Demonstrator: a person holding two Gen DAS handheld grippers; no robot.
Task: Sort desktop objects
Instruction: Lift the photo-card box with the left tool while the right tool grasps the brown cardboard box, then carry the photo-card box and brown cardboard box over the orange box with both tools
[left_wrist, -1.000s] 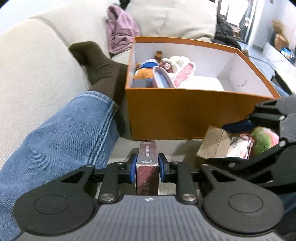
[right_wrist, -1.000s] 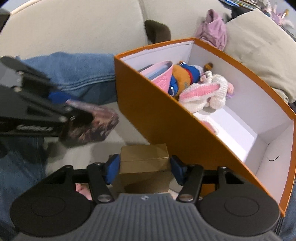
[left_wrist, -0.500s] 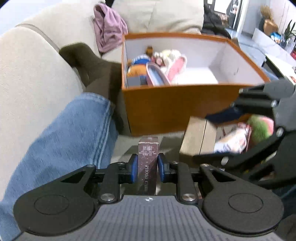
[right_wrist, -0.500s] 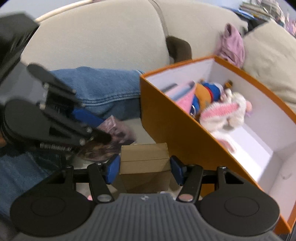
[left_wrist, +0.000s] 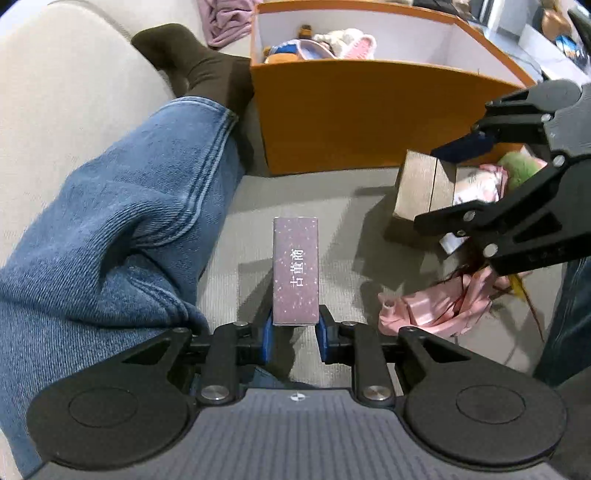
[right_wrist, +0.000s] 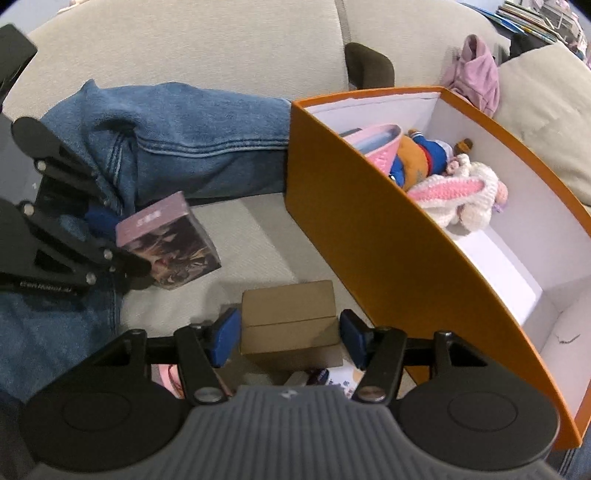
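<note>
The left gripper (left_wrist: 294, 328) pinches the near end of a purple box (left_wrist: 295, 269) between its blue pads. The right gripper (right_wrist: 290, 336) straddles a brown box (right_wrist: 290, 321), its fingers seemingly a sliver clear of the sides. The orange bin (right_wrist: 388, 240) sits beyond and right of both.

Soft, even indoor light fills both fisheye views, casting faint shadows on the sofa (left_wrist: 258, 206) beneath the purple box (left_wrist: 295, 269). Edges bow strongly, corners black out; slight blur toward 9 o'clock in the right view.
</note>
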